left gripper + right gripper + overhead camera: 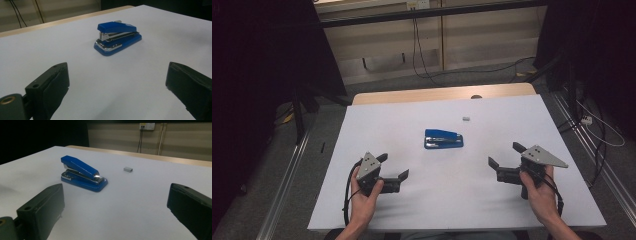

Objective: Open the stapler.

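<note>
I have both tools resting near my edge of the bench (362, 210), and the stapler (443, 138) lies ahead of them, roughly on the centre line between the two. The left tool (393, 167) has its jaws spread wide with nothing between them; the right tool (507, 154) is just as wide and just as empty. In the high view the stapler's long axis runs across the bench, left to right, so each tool looks at one of its ends: the left gripper view shows the stapling mouth facing me, while the right gripper view shows the lid rising away from its hinge. Neither tool looks clearly nearer; I judge them about equal, well apart from it. A small grey staple block (466, 119) sits beyond the stapler, toward the right. I judge that a crosswise pinch on the body calls for turning a tool first.
</note>
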